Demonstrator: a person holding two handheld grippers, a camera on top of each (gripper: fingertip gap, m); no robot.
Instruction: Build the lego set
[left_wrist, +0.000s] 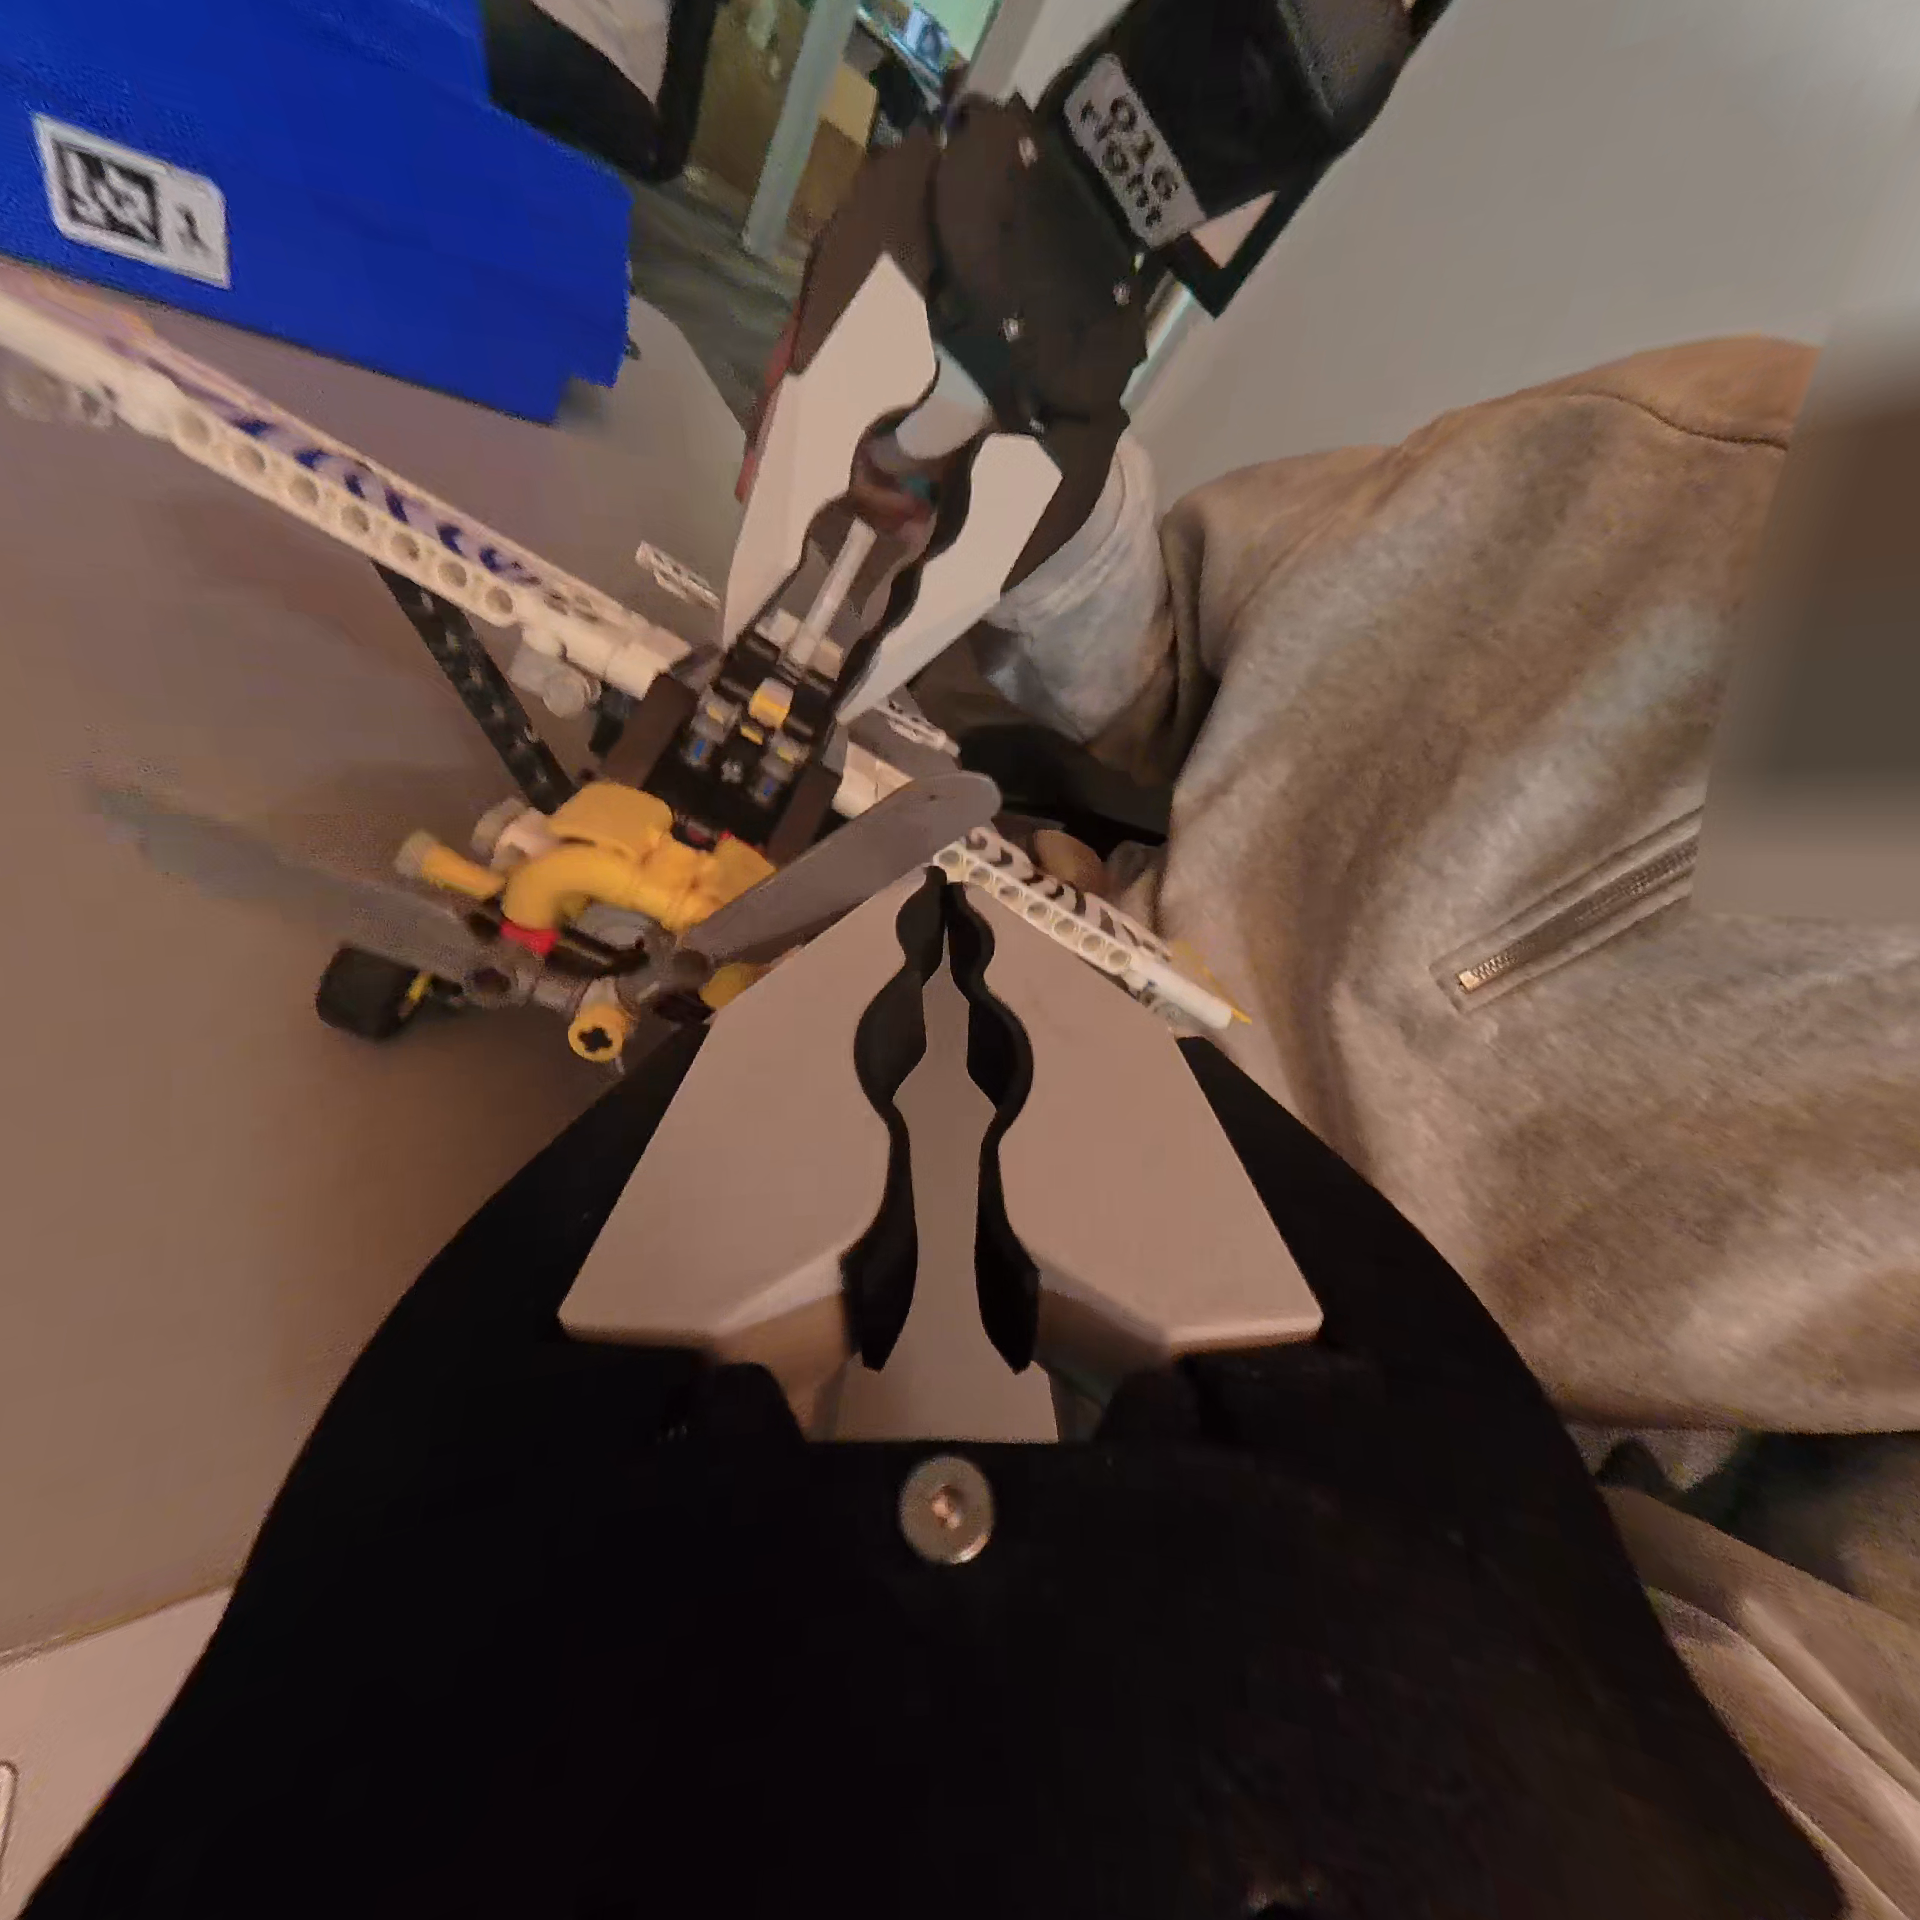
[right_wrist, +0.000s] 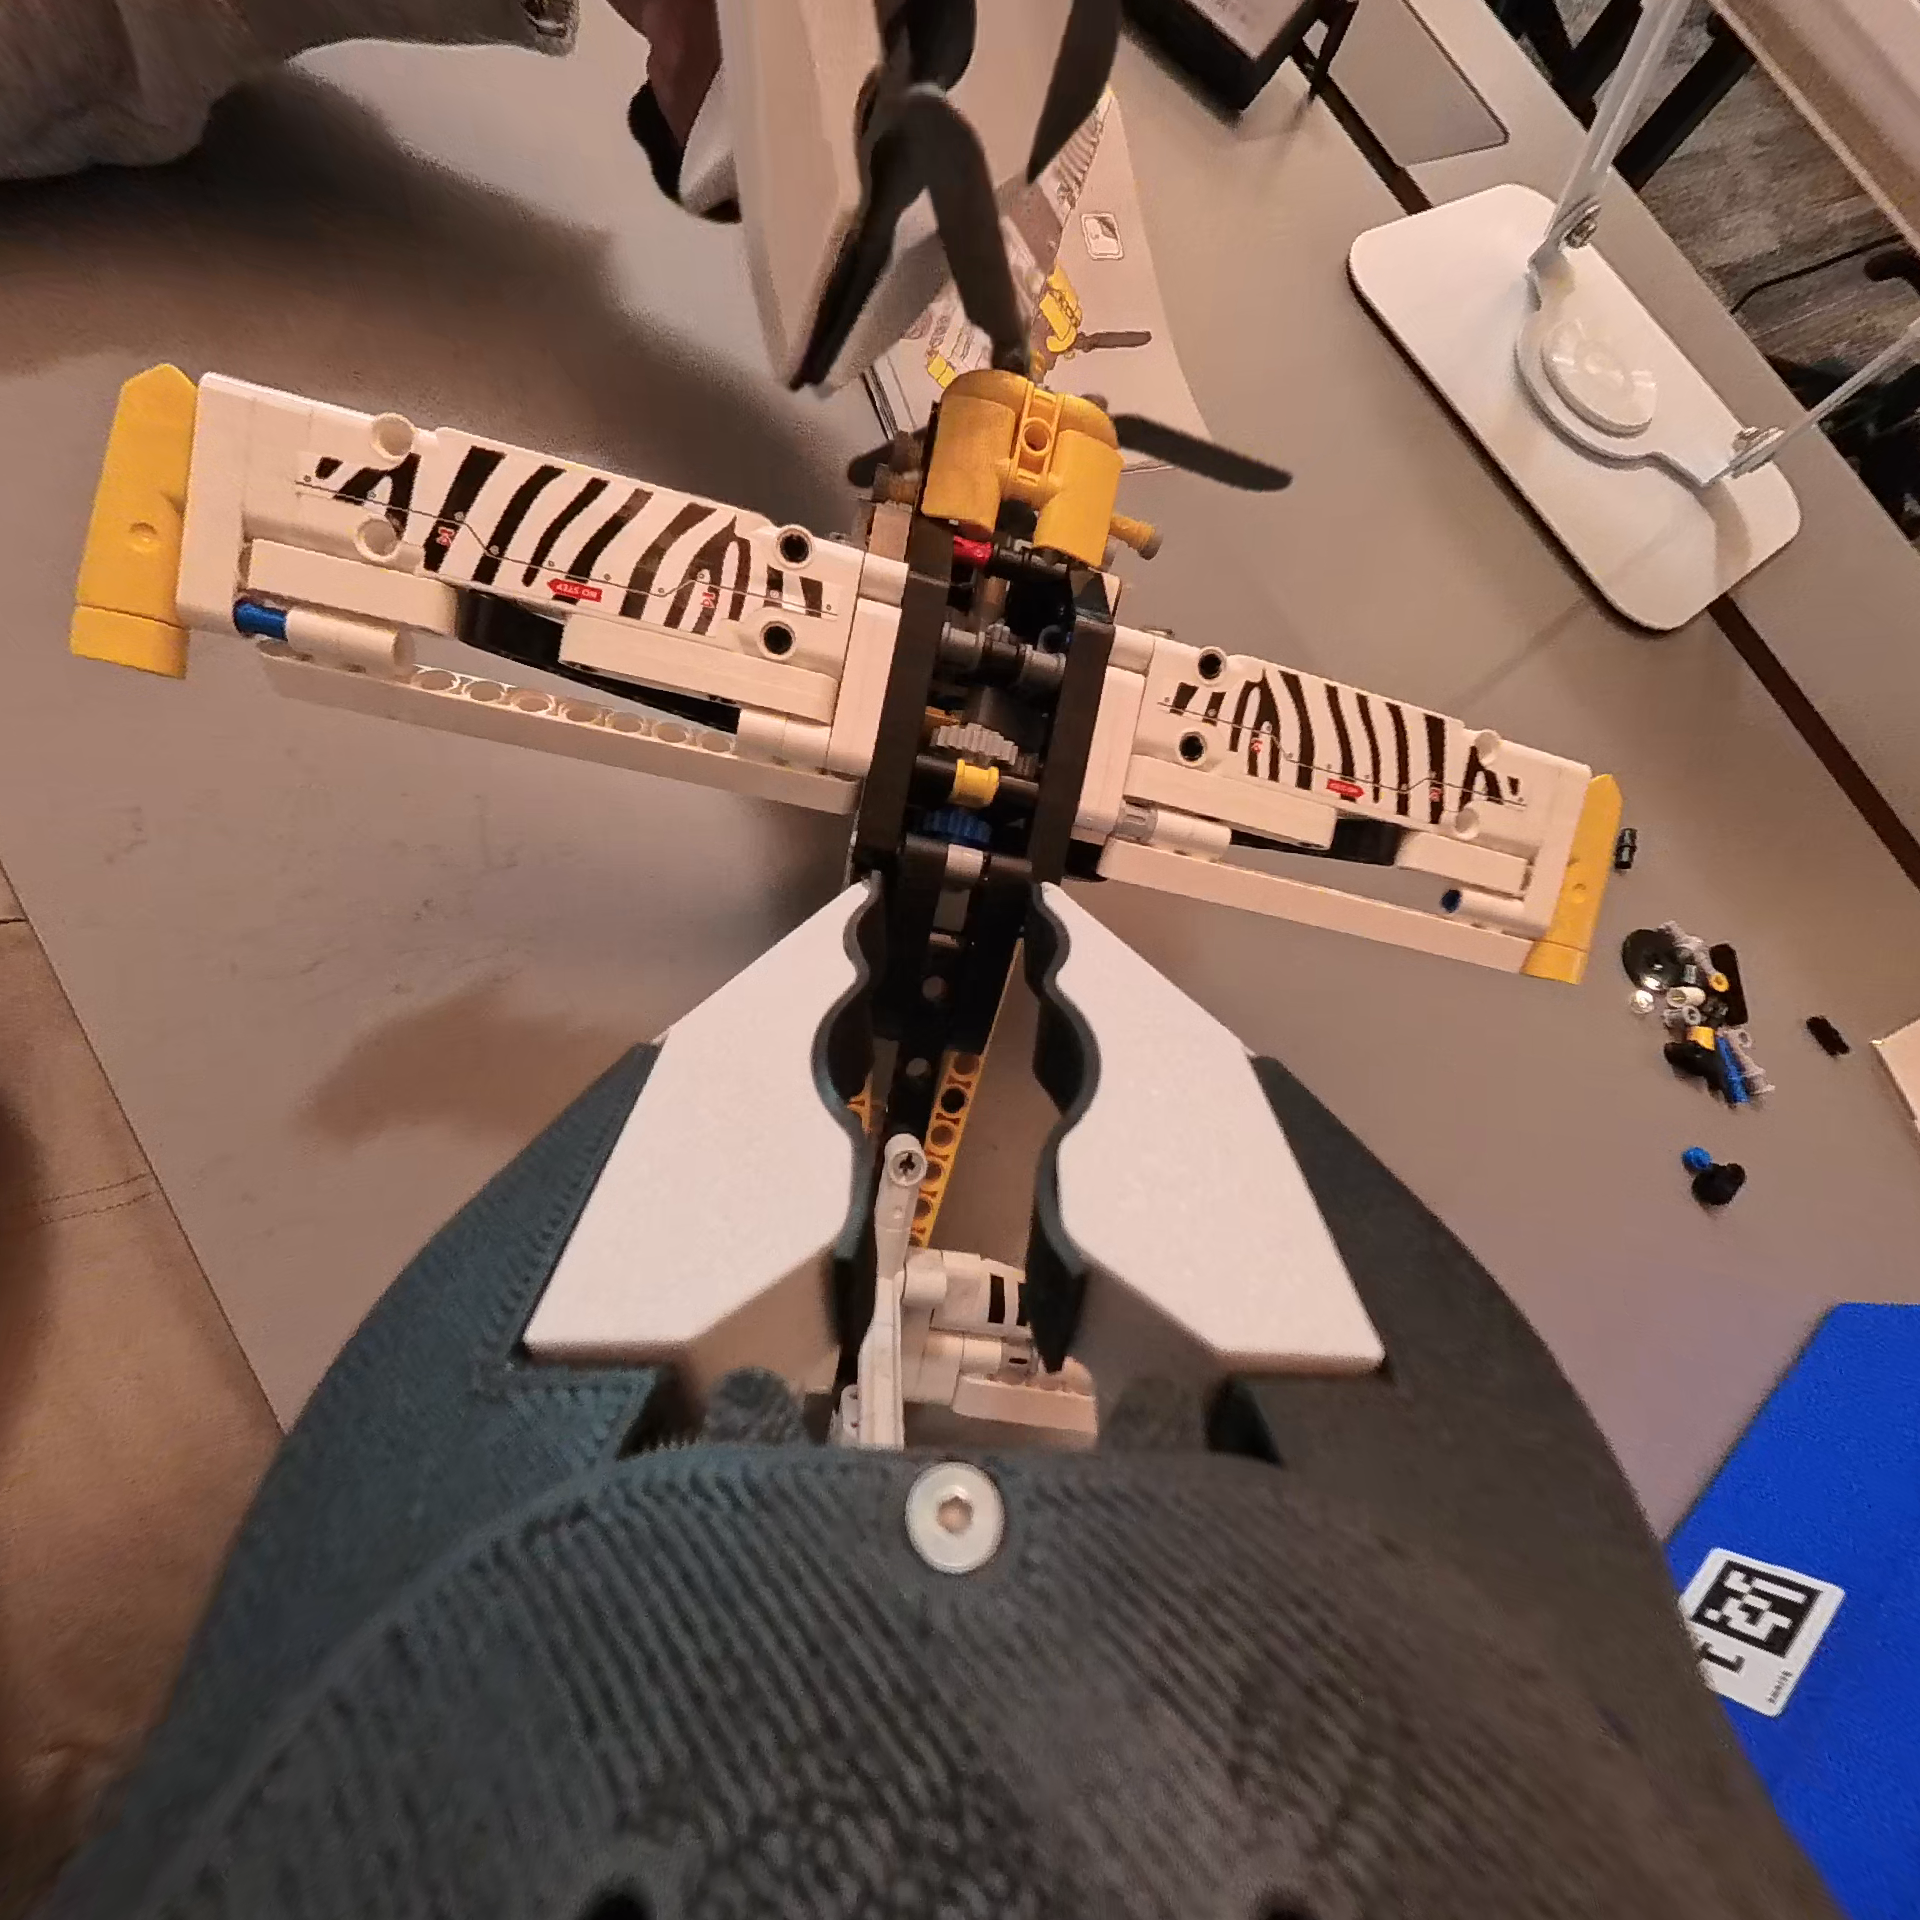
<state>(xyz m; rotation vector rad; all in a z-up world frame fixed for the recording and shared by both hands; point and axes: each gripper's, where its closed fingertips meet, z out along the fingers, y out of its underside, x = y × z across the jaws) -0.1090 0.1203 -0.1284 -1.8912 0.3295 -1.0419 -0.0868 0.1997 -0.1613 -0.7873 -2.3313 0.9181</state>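
Right wrist view: my right gripper jaws are clamping the plane by its black tail frame, above the counter. Left gripper jaws are pinching a propeller blade. Light, fragile; grip the frame, not the wings.

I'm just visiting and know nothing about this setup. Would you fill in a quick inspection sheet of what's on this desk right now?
Surface: grey table, mostly bare on the left.
Job's things: lego plane with zebra-striped white wings, yellow wingtips and yellow nose; grey propeller at the nose; open instruction booklet behind it.
Clutter: small pile of loose parts near the plane's wingtip; blue mat with a printed marker.
Grippers: right gripper shut on the plane's dark tail frame; left gripper shut, its tip right at a propeller blade.
Cables: nothing seen.
Surroundings: white stand base; a person's beige sleeve.
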